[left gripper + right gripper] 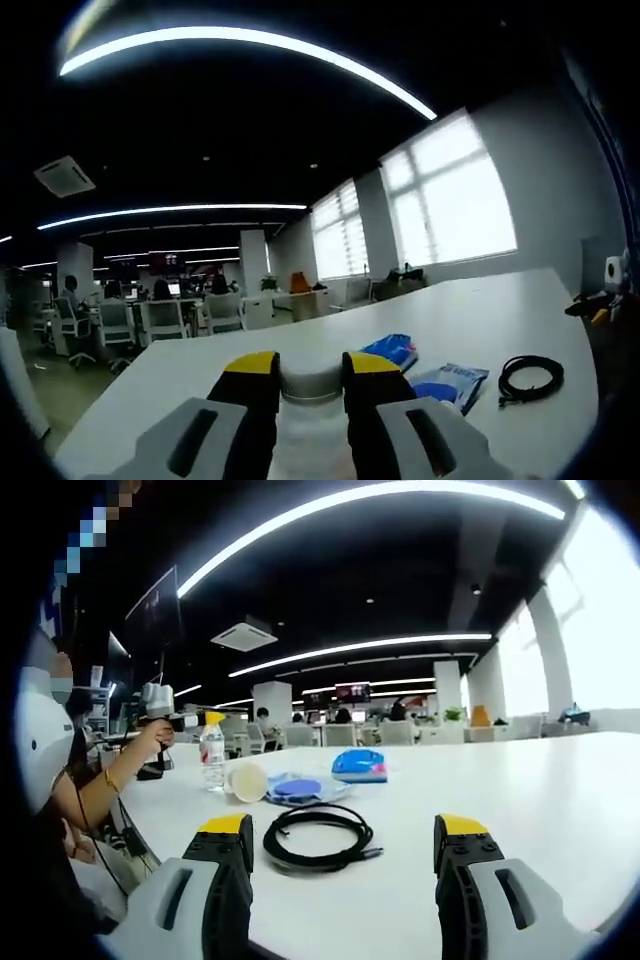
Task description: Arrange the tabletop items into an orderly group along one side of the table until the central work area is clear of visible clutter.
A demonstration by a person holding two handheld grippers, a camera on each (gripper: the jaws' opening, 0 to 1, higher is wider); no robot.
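Observation:
My left gripper (311, 364) has its yellow-tipped jaws drawn close against a white rounded object (311, 382) that takes up the gap between them; I cannot tell what it is. Beyond it on the white table (470, 310) lie two blue packets (392, 350) (450, 384) and a coiled black cable (530, 378). My right gripper (343, 832) stands open above the table, with the cable (318, 838) lying just past its jaws. Farther back stand a water bottle (212, 756), a tipped paper cup (245, 780), a blue packet (297, 788) and a blue pouch (360, 765).
A person's hand (160, 732) holds the other gripper up beside the bottle at the table's left edge. The table's right side (540, 790) is bare. Office chairs and desks (160, 318) stand beyond the table; bright windows (455, 195) line the wall.

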